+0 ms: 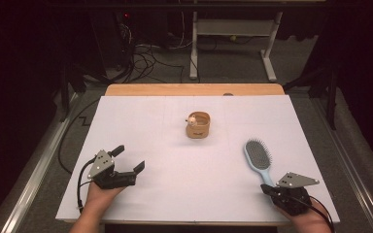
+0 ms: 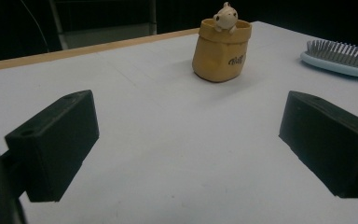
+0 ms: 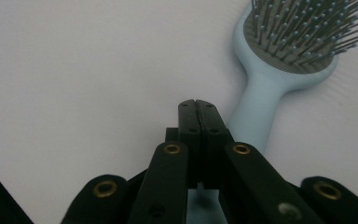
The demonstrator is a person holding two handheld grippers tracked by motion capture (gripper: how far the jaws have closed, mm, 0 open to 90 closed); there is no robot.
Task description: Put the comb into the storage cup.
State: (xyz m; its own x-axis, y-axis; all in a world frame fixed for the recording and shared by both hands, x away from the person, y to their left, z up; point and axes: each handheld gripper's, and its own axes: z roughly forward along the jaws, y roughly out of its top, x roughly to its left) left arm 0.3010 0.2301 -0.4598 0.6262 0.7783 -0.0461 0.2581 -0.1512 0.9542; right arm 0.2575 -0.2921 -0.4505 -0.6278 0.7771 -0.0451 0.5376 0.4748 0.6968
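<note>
As seen from the high view, we hold the right gripper (image 1: 270,190) at the near right corner of the white table (image 1: 175,189), just at the handle end of the light blue hairbrush (image 1: 259,156), which lies bristles up with its head pointing away from us. Looking along the right gripper (image 3: 197,103) in its own view, we find the two black jaws pressed together with nothing between them, their tips lying over the near end of the hairbrush (image 3: 279,70) handle, beside its left edge; we cannot tell whether they touch it. Our left gripper (image 1: 128,159) rests at the near left of the table with its jaws spread wide and empty. Farther back, near the table's middle, stands a small tan pot (image 1: 197,125) with a pale figurine (image 2: 225,17) peering over its rim.
</note>
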